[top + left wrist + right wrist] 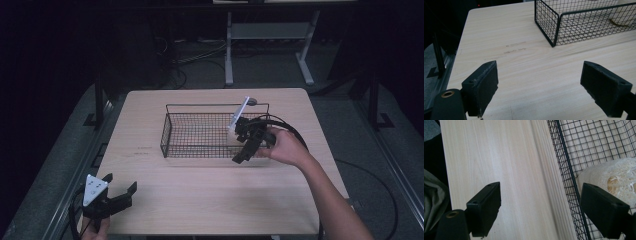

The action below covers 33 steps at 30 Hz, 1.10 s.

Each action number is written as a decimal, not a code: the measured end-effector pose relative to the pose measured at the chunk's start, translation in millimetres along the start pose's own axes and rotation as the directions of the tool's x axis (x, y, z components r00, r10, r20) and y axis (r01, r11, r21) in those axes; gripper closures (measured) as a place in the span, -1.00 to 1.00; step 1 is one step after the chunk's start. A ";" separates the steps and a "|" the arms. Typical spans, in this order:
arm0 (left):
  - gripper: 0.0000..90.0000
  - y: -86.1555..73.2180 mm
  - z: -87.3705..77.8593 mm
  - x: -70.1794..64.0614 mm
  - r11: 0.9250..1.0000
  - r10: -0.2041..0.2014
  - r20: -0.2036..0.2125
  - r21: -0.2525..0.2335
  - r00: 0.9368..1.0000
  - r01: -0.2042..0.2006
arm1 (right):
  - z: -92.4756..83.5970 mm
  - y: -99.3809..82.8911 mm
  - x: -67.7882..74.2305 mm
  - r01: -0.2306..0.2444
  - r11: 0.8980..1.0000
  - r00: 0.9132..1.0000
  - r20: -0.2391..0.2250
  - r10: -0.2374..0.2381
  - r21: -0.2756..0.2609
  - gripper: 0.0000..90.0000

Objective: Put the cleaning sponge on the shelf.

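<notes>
Pale, rough-textured and wrapped in what looks like clear film, the bagged lump lies inside the wire basket, in its right-hand end as we look down from the high view, resting on the mesh floor close to the side wall. In the right gripper view we look at it through that wall; we cannot tell what it is made of, though it shows a yellowish patch among the white. In the left gripper view it shows as a pale shape at the far end of the basket.

We hold our right gripper at the basket's right end, tilted down. Its jaws stand wide apart with nothing between them: one hangs over the bare wood of the table, the other over the mesh beside the lump. We cannot tell whether that jaw touches the wire. Our right hand grips the tool from behind, its cable looping above.

Our left gripper sits at the near left corner of the table, well apart from the basket, pointing toward it. Its jaws are also spread wide and empty, hovering over plain wood with two faint dark marks ahead of them. Our left hand holds it at the table's edge.
</notes>
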<state>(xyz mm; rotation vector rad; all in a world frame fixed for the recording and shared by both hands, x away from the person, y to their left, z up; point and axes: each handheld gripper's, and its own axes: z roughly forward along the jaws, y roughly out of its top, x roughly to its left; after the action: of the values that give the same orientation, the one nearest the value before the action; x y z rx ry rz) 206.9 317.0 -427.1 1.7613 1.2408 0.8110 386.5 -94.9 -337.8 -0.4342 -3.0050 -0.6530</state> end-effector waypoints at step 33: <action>-0.69 -0.3 1.3 -1.4 1.000 0.006 0.003 0.003 1.000 -0.006 | 13.5 -48.5 19.6 -0.029 0.999 0.999 -0.015 0.028 -0.019 -0.63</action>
<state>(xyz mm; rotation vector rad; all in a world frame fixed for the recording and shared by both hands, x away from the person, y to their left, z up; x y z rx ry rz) 207.4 315.4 -428.0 1.7693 1.2353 0.8099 354.5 -126.4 -367.7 -0.4704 -2.9755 -0.6803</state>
